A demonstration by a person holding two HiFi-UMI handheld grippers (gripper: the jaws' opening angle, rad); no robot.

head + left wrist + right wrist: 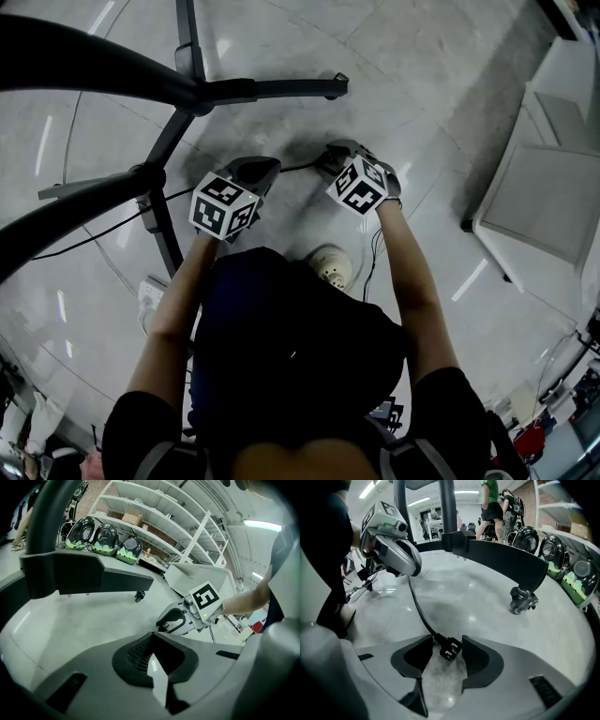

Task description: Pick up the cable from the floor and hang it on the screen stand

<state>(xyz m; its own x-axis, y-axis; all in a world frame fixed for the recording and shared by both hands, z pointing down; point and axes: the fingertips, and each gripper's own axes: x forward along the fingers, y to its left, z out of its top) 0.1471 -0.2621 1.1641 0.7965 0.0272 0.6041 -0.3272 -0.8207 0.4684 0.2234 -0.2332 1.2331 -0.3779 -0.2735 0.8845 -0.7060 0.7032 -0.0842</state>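
Right gripper (pixel 446 645) jaws wide apart — cable (pixel 419 611) plug between them on floor (pixel 483 606), ungripped

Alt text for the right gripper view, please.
The right tool has its jaws open over the floor, a black plug between them, not gripped. Its cable runs to the left tool. A castered stand leg sits right.

No legible text, only square markers

Head view steeply down; 2 gripper views low over the floor (pixel 422 112), face to face, stand leg (pixel 501 559) in both.
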